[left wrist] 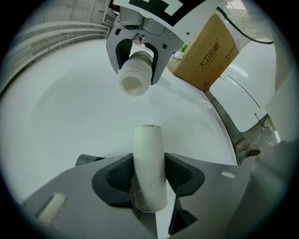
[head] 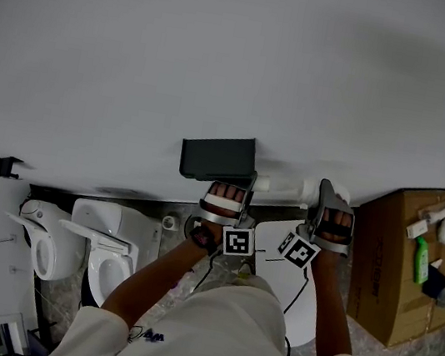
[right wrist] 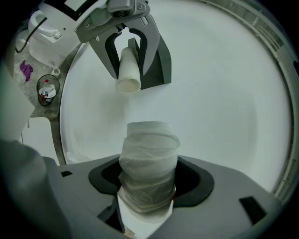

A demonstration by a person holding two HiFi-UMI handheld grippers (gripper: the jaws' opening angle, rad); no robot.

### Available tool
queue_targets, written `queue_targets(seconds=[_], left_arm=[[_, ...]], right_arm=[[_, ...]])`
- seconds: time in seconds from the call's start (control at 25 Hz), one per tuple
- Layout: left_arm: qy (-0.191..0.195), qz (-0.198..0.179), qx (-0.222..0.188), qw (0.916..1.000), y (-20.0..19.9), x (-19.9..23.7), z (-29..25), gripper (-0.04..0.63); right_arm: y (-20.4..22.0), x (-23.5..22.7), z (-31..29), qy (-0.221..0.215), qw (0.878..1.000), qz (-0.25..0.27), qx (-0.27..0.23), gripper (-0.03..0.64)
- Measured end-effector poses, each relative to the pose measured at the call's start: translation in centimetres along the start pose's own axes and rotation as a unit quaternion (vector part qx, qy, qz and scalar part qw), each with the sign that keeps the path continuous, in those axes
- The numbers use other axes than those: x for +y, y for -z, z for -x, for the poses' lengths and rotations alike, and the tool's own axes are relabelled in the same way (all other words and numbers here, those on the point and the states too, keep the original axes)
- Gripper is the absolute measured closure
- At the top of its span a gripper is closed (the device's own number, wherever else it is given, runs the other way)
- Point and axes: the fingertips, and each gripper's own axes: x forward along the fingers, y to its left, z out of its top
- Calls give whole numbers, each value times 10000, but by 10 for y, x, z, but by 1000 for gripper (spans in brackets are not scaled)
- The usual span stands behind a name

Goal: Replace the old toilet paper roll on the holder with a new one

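My left gripper [head: 229, 189] is shut on a bare cardboard tube [left wrist: 148, 163] that stands up between its pads. In the right gripper view the same tube [right wrist: 129, 70] shows just in front of the dark holder [right wrist: 159, 65]. On the white wall, that holder [head: 217, 157] is right above the left gripper. My right gripper [head: 330, 201] is shut on a slim roll of white toilet paper [right wrist: 149, 168]. Seen from the left gripper view, that roll [left wrist: 137, 77] points its end at the camera from the right gripper's jaws.
A cardboard box [head: 403, 262] with a green bottle [head: 421, 261] and other cleaning things stands at the right. Two white toilets [head: 105, 246] sit at the lower left. A white toilet lid [head: 279, 246] lies below the grippers. A small dark bracket [head: 8, 167] is on the wall, far left.
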Motion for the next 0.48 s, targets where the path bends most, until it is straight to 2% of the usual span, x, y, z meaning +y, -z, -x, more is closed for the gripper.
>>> queue_targets(seconds=[0.36, 0.48], left_arm=[[-112, -1, -324, 9994, -41, 9, -2, 399], [-203, -119, -452, 9987, -54, 12, 1, 399]], right_arm=[[9, -6, 1, 45, 10000, 13, 55, 324], [11, -7, 1, 65, 10000, -24, 68, 324]])
